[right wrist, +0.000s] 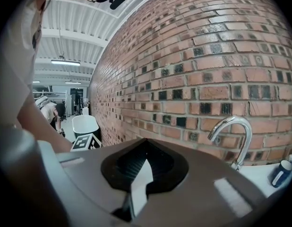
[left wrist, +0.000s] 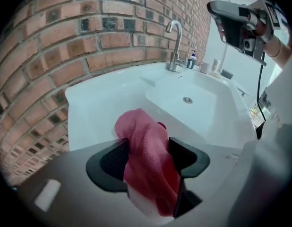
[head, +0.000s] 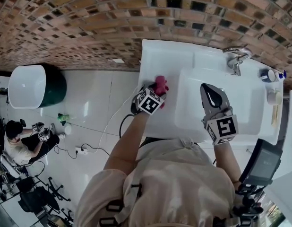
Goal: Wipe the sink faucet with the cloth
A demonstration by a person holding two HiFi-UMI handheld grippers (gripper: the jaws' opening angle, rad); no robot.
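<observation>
A pink cloth (head: 160, 85) (left wrist: 146, 164) lies bunched on the white counter to the left of the sink basin (head: 245, 122) (left wrist: 202, 105). My left gripper (head: 156, 96) (left wrist: 147, 150) points steeply down over it, jaws wide, and the cloth stands between the pads. My right gripper (head: 208, 90) (right wrist: 142, 169) hangs shut and empty over the basin. It points toward the chrome faucet (head: 236, 56) (left wrist: 174, 41) (right wrist: 232, 135) at the back, well short of it.
A brick wall (head: 89, 27) runs behind the counter. Small bottles and a cup (head: 271, 75) (left wrist: 198, 63) (right wrist: 282, 173) stand right of the faucet. On the floor to the left are a white tub (head: 27, 86) and a crouching person (head: 23, 143). A dark screen (head: 261, 164) stands at lower right.
</observation>
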